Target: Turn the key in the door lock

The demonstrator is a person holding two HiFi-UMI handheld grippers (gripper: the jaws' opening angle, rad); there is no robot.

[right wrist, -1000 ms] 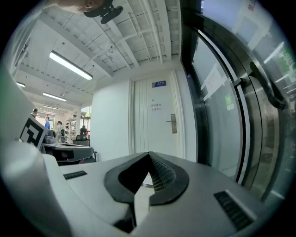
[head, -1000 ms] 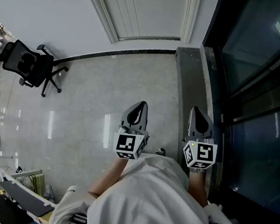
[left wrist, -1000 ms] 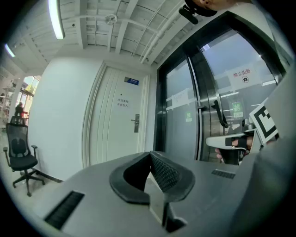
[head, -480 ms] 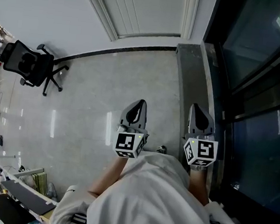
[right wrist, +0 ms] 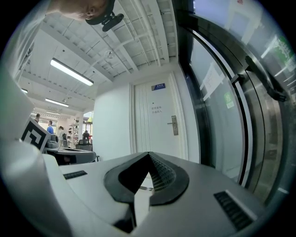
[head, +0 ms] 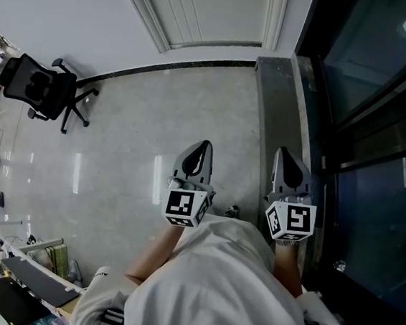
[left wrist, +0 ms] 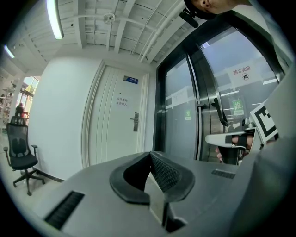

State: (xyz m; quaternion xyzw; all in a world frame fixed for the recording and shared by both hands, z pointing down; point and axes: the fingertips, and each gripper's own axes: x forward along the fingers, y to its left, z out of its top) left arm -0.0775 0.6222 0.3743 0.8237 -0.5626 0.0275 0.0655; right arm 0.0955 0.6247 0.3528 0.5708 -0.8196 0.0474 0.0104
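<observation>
A white door (left wrist: 115, 129) stands shut some way ahead, with a metal lock plate and lever handle (left wrist: 135, 121) at its right edge; the same lock and handle (right wrist: 174, 125) show in the right gripper view. No key can be made out at this distance. My left gripper (head: 203, 148) and right gripper (head: 284, 154) are held side by side at waist height, pointing level towards the door and far from it. The left gripper (left wrist: 150, 155) has its jaws pressed together, empty. The right gripper (right wrist: 149, 155) is likewise shut with nothing seen between its pads.
Tall dark glass doors (head: 382, 105) with a long bar handle (left wrist: 217, 109) run along the right, behind a dark stone strip (head: 277, 108). A black office chair (head: 41, 91) stands at the left. Desks and shelves (head: 10, 282) lie behind at the lower left.
</observation>
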